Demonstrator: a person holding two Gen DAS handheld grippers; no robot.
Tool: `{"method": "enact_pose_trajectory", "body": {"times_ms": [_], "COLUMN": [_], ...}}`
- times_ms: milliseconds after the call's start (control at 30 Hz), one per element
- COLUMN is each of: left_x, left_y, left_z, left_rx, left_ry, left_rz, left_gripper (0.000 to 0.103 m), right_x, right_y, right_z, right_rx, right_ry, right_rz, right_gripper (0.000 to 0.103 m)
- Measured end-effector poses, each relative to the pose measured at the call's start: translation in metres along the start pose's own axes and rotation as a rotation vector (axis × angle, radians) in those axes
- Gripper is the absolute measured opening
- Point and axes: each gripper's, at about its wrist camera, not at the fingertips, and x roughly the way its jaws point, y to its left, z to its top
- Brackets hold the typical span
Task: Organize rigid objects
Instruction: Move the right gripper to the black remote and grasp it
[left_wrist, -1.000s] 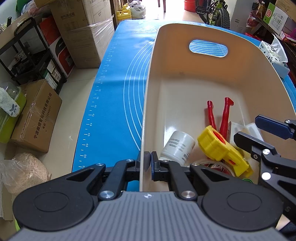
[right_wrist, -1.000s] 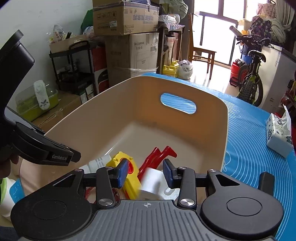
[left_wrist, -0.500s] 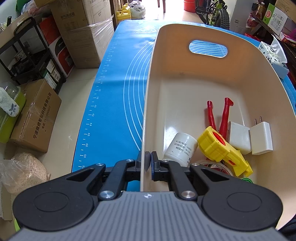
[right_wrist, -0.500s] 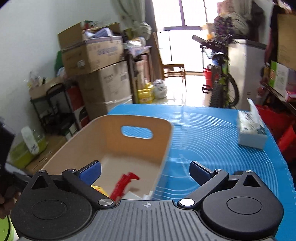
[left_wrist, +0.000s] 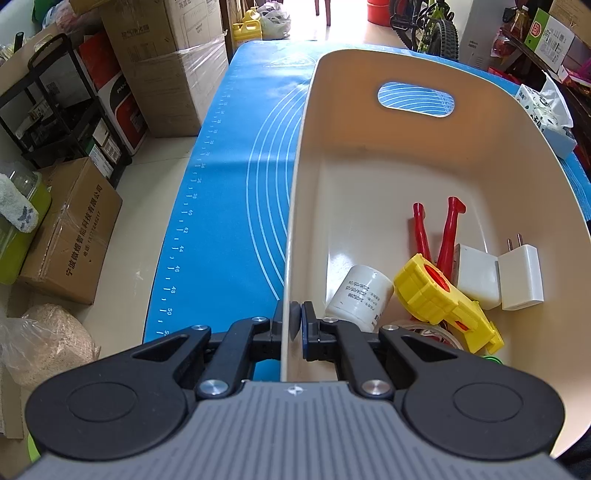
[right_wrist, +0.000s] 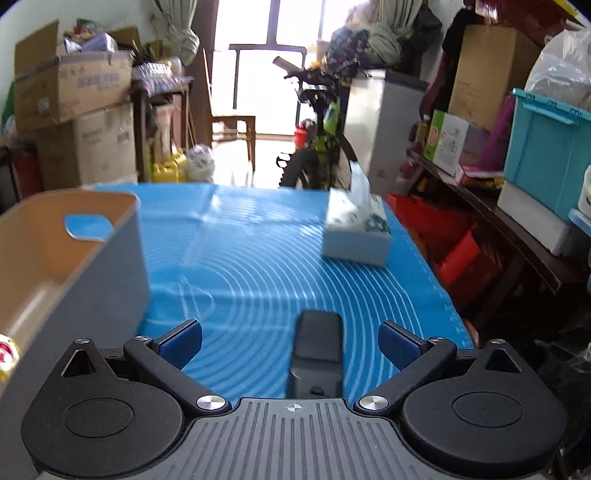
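From the left wrist view, the left gripper pinches the near wall of the cream bin, one pad inside and one outside. I reckon the risk here is a twist or tug of that hand: the bin could slide on the blue mat or tip, and the loose things inside would shift. Those things lie in the near right corner: a white canister on its side, a yellow plastic tool across red handles, and two white plug adapters side by side, hard, smooth and light-looking.

From the right wrist view, the right gripper has its jaws spread wide and empty, and they have just been opening. A black block lies on the mat between them. It sits near the mat's near edge, so a clumsy closing could nudge it off. The bin stands to the left, a tissue box well beyond.
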Motion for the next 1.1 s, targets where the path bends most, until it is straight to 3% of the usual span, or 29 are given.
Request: {"method": "enact_pose_trajectory", "body": {"times_ms": [267,333,533,667,800,1100], "left_x": [0.001,0.001,0.001,0.001,0.001,0.001], "left_y": [0.001,0.001,0.001,0.001,0.001,0.001], "left_z": [0.000,0.000,0.000,0.000,0.000,0.000], "left_rx": [0.002,0.000,0.002,0.002,0.002,0.002], "left_ry": [0.003,0.003,0.003,0.002,0.002,0.002], "left_rz": [0.002,0.001,0.002,0.002,0.002,0.002], "left_gripper": [0.008,0.008,0.008,0.008,0.008,0.008], "right_x": [0.032,0.040,0.057,0.055,0.049,0.035], "right_y": [-0.013,-0.013,-0.019,-0.017,-0.011,-0.009], "right_z": [-0.017,-0.020,-0.031,-0.035,-0.037,-0.030], "right_rx": [0.050,0.054,0.109,0.100,0.063,0.047], "right_ry": [0.062,0.081,0.125,0.098,0.078,0.028], "right_rz": [-0.020,-0.015,-0.013,-0.009,0.011,-0.008], "right_gripper": [0.098,0.088,0.078,0.072,0.054,0.053]}}
